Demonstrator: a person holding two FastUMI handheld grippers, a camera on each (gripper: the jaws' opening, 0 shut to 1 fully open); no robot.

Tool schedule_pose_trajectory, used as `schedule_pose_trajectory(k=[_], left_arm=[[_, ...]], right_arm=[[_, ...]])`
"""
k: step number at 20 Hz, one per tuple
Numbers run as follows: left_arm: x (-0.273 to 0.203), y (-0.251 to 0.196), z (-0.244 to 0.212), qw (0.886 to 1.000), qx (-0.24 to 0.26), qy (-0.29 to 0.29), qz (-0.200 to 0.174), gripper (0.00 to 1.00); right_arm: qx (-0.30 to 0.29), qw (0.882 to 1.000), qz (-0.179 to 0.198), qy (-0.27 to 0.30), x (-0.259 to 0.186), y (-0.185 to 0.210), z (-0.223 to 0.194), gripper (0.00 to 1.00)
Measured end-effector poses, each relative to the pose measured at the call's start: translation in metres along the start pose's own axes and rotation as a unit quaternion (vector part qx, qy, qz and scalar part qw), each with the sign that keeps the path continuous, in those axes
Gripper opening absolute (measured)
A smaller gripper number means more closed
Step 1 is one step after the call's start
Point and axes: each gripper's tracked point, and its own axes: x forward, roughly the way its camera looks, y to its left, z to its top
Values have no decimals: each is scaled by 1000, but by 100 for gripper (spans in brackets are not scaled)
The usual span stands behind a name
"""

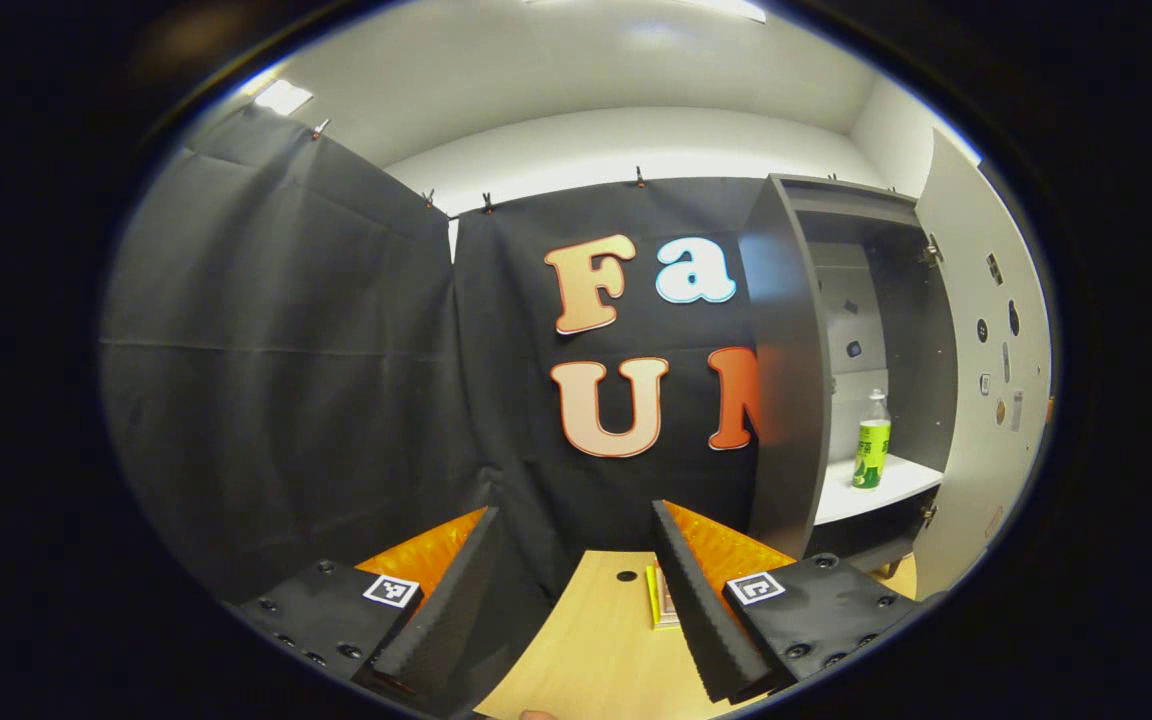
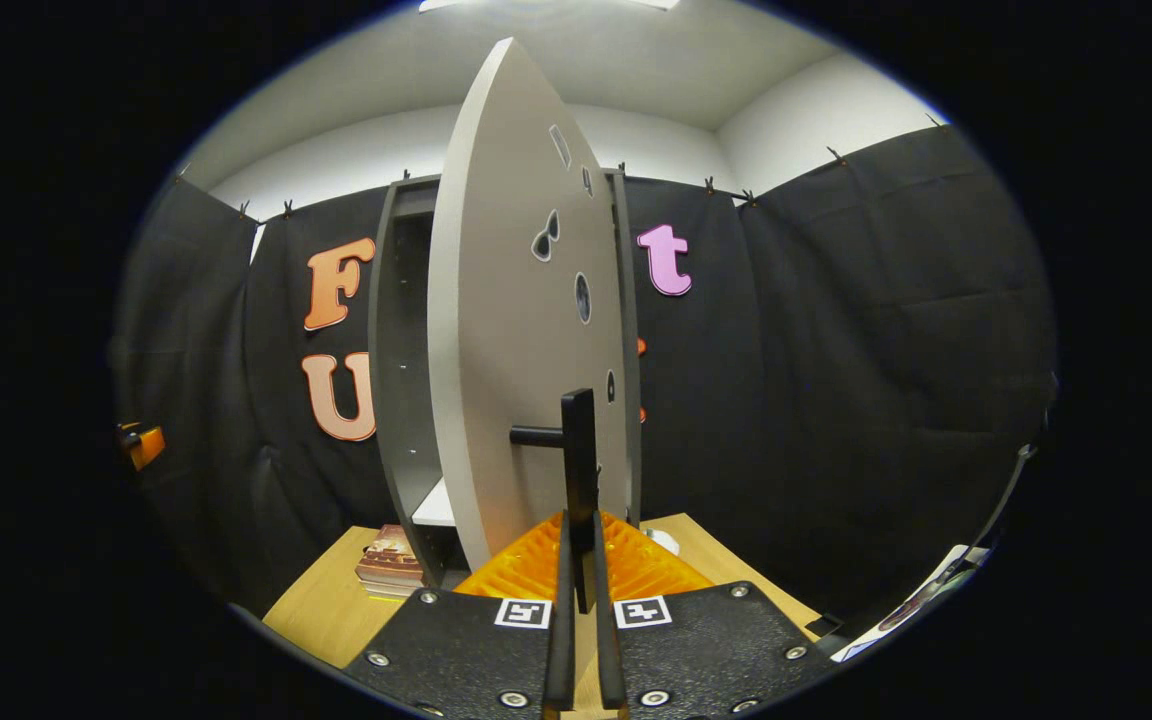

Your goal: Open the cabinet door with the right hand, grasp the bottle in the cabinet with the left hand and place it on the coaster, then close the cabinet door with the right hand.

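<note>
Bottle (image 1: 873,440) stands upright on the white shelf (image 1: 891,488) inside the cabinet (image 1: 786,380), toward the shelf's front, touching nothing else. Your cabinet door (image 2: 516,330) is swung out from the cabinet, edge-on to your right gripper (image 2: 583,600), whose fingers are pressed together on the dark upright handle (image 2: 578,470) of that door. Your left gripper (image 1: 576,600) sits well apart from the cabinet, off its hinge-free side, fingers spread wide with nothing between them. Books (image 2: 391,565) lie stacked on the wooden table (image 2: 321,610) just beside the cabinet's base.
</note>
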Motion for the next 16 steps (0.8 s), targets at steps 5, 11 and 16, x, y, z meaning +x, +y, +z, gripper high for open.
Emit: schedule_pose_trajectory(k=[5, 11, 16], left_arm=[[4, -59, -1, 1000, -5, 7, -28, 95], [10, -130, 2, 998, -18, 8, -60, 94], [19, -206, 3, 994, -23, 13, -106, 94]], right_arm=[[6, 1000, 1, 7, -1, -9, 0, 6], [13, 1000, 16, 11, -2, -12, -2, 6], [-2, 1000, 1, 18, -3, -29, -3, 6]])
